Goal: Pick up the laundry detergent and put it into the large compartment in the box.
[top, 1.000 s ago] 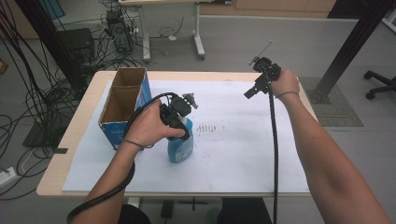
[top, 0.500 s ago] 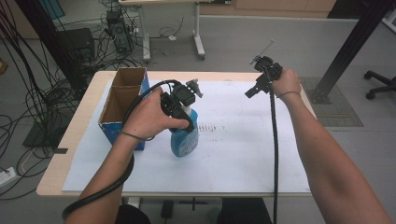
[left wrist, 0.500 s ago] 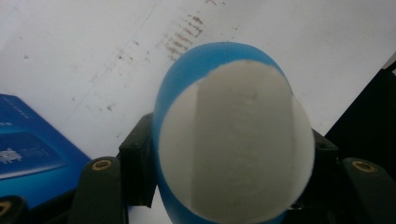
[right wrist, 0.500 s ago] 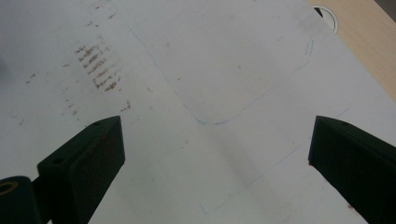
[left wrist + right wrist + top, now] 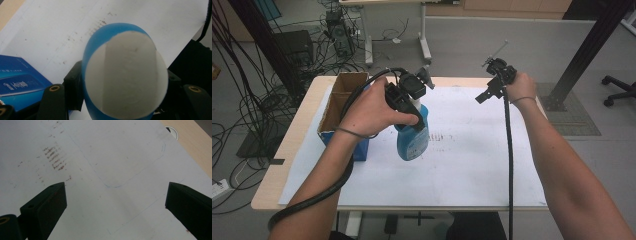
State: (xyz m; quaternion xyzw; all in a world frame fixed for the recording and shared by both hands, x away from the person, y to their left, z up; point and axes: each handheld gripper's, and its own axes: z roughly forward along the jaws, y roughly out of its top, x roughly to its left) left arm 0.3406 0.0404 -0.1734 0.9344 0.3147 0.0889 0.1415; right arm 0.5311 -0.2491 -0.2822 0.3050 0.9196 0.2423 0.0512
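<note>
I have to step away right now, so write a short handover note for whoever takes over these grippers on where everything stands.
Left hand-held gripper: shut on the blue spray bottle, holding it upright and, going by the left gripper view, just above the white sheet, beside the open cardboard box.
Right hand-held gripper: open, holding nothing, raised over the sheet's far right part.
Done: bottle gripped and off the sheet.
Left: probably carry the bottle to the box or wherever it belongs and release it; the right hand-held gripper is free to help.
</note>
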